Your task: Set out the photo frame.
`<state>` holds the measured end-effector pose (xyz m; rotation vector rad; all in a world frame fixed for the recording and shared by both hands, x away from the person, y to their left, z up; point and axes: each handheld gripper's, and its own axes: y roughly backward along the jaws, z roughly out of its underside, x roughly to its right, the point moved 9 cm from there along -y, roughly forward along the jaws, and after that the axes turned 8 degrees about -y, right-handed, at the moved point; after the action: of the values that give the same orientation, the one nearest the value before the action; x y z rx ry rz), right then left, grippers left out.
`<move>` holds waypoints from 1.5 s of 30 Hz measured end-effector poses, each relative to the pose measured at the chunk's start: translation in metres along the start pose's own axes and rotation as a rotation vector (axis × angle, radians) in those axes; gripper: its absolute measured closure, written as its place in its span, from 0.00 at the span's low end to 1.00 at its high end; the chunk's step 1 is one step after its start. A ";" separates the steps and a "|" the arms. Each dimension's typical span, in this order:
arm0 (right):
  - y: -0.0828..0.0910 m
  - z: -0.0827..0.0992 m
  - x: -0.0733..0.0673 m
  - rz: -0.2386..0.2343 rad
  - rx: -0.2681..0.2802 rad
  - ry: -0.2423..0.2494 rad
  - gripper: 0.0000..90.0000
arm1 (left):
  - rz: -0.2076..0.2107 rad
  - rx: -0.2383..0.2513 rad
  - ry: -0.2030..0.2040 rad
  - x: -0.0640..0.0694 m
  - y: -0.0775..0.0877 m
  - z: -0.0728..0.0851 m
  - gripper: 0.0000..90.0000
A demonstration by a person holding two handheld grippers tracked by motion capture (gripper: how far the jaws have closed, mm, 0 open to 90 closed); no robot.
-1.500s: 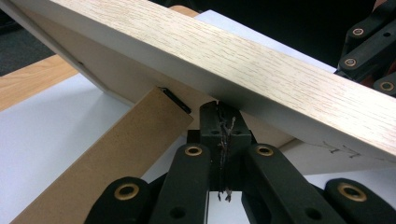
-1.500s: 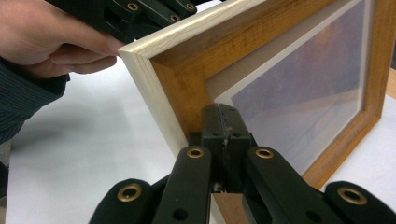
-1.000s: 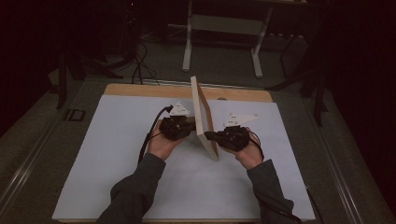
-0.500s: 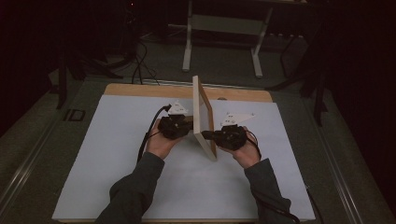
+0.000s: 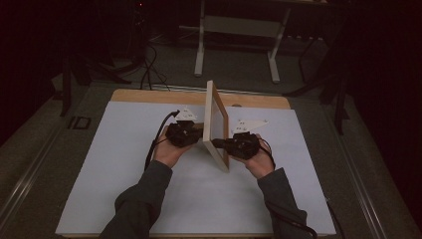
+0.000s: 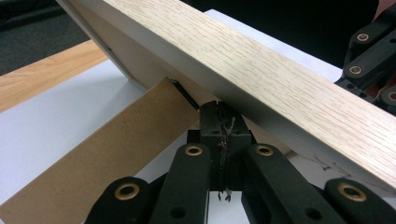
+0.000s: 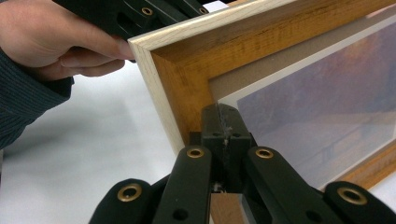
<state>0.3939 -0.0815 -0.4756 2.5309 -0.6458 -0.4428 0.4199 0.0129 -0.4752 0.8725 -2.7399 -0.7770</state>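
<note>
Frame point(image 5: 217, 124) upright between 2 closed claws, apparently touching both.

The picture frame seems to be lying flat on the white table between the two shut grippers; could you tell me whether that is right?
Not quite: the picture frame is not lying flat but stands on its edge on the white table, as the high view shows. The rest holds: it is between the left gripper and the right gripper, and both have their jaws shut.
</note>
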 end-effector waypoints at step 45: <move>-0.008 0.002 0.005 0.011 0.003 -0.006 0.95 | 0.043 0.005 0.084 -0.009 0.015 0.018 0.75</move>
<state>0.4002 -0.0783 -0.4827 2.5282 -0.6633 -0.4458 0.4143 0.0365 -0.4825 0.8243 -2.6788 -0.7094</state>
